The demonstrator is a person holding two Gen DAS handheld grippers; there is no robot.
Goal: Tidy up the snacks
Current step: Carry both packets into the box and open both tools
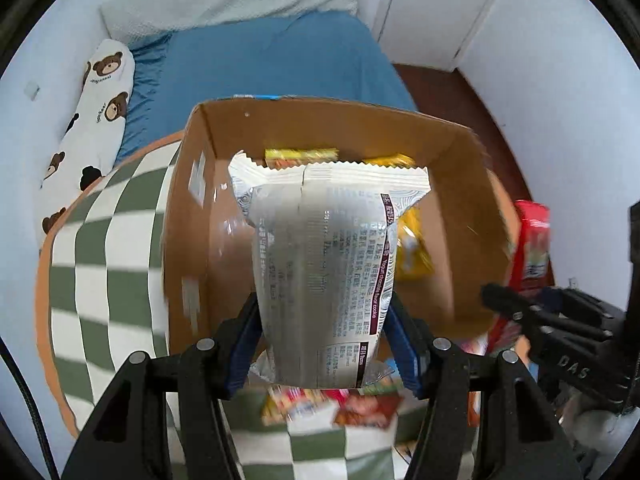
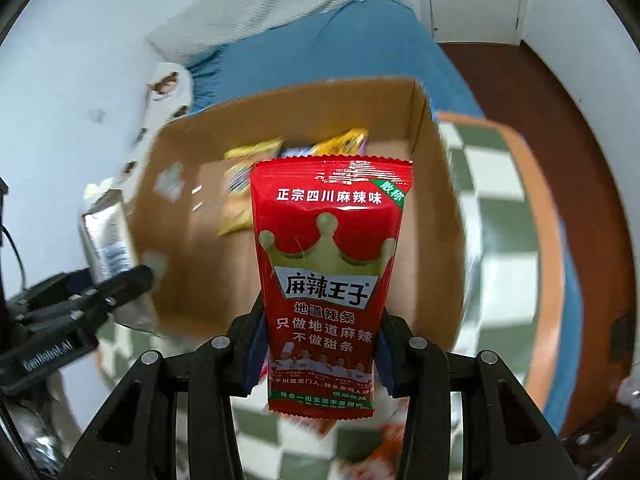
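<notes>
A: L gripper?
B: Blue pads pinching the lower part of a silver cookie packet from both sides. Packet sticks up, back label facing the cam.
A: R gripper?
B: Pads pressed onto the bottom part of a red spicy-strip packet, upright, crown logo facing the cam.
A: Where's the box?
B: Open cardboard box sits past both packets, on a green-white checkered cloth. Few yellow snacks already inside.
A: More loose stuff?
B: Blurry wrappers on the cloth under the L packet, can't tell what kind.
A: So what step?
B: Looks like carry-to-box, both hands loaded, nothing dropped in yet.
A: Next?
B: Prob. get each packet over the opening, clear of the near wall, w/o the grippers bumping, then let go.
</notes>
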